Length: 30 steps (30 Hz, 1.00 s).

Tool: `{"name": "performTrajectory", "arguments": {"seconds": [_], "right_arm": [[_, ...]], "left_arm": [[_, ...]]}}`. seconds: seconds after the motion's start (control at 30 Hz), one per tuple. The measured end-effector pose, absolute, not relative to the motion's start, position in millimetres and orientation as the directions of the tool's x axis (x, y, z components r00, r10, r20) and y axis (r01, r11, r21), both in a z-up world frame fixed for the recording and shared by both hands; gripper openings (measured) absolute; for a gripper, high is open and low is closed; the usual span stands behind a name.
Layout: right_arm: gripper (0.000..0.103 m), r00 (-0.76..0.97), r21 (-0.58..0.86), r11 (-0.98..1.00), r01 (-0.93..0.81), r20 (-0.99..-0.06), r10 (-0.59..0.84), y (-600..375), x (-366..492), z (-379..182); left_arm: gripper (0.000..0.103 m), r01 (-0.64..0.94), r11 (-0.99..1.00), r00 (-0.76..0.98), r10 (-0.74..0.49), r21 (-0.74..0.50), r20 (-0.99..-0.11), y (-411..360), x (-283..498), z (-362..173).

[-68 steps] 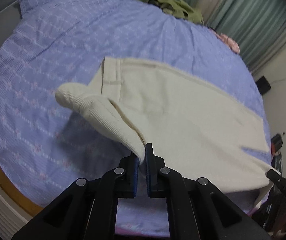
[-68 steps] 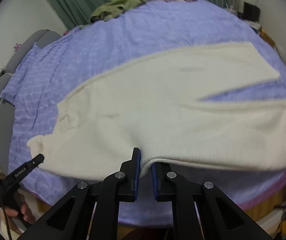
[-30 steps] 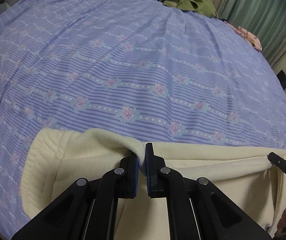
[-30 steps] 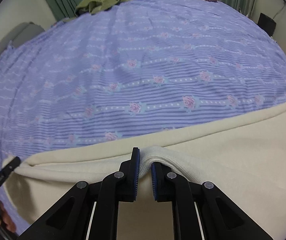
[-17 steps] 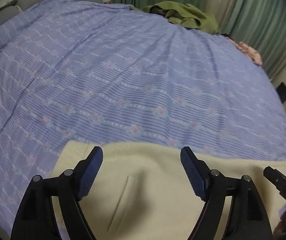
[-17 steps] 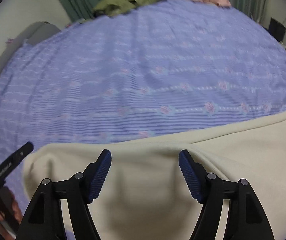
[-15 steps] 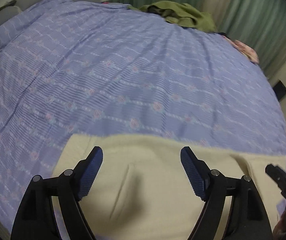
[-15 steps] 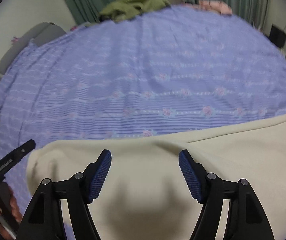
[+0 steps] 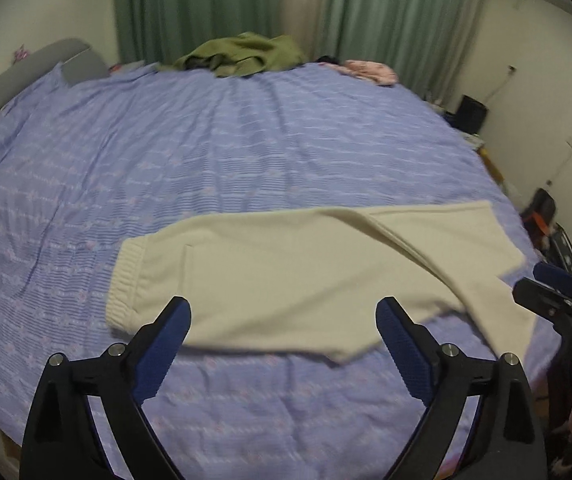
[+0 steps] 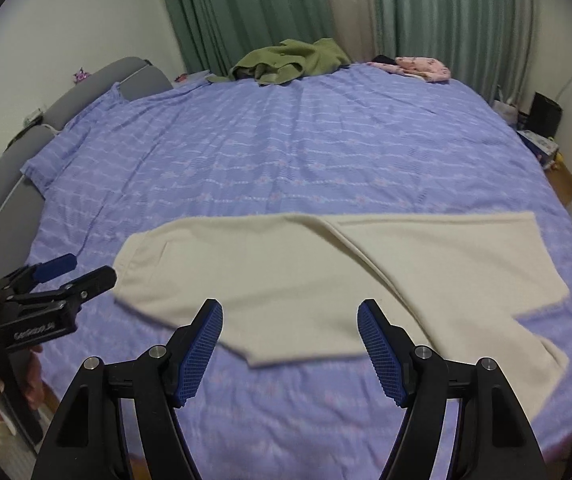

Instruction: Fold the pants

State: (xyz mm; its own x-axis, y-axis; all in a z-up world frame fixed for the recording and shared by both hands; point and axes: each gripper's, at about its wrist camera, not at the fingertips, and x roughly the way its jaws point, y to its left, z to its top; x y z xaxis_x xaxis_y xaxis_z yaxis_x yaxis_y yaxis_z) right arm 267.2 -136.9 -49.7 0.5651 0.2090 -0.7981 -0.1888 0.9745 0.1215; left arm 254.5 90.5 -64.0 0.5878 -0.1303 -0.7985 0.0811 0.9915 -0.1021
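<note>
Pants [image 9: 298, 276] of cream cloth lay flat on the near half of the bed [image 9: 246, 152], folded lengthwise, with the ribbed waistband to the left and the legs running off to the right, one leg end slanting toward the near right edge. We held the left tongs [image 9: 282, 336] above the waistband end; their blue pads [image 9: 162, 352] had just been spreading and stood wide apart with nothing between them. We held the right tongs [image 10: 290, 340] over the legs, likewise just opened, pads clear of the cloth. Beyond, at the far edge of the striped blue sheet, we saw a green garment [image 10: 294, 62] and a pink one [image 10: 422, 67] before green curtains [image 9: 206, 8].
</note>
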Motion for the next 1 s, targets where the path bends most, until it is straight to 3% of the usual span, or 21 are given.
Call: {"name": "performTrajectory", "arguments": {"seconds": [0.5,0.63,1.0], "right_arm": [[0.078,0.555,0.097,0.994,-0.057,-0.824,0.113,-256,182,-49],[0.077,0.508,0.089,0.993,-0.080,-0.853,0.118,-296,185,-67],[0.077,0.292,0.046,0.968,-0.245,-0.949,0.119,-388,208,-158]], "left_arm": [[0.097,0.228,0.972,0.550,-0.180,-0.061,-0.816,-50,192,-56],[0.097,0.181,0.979,0.518,-0.173,-0.090,-0.837,-96,192,-69],[0.097,0.041,0.999,0.426,-0.042,-0.027,-0.904,-201,193,-134]]}}
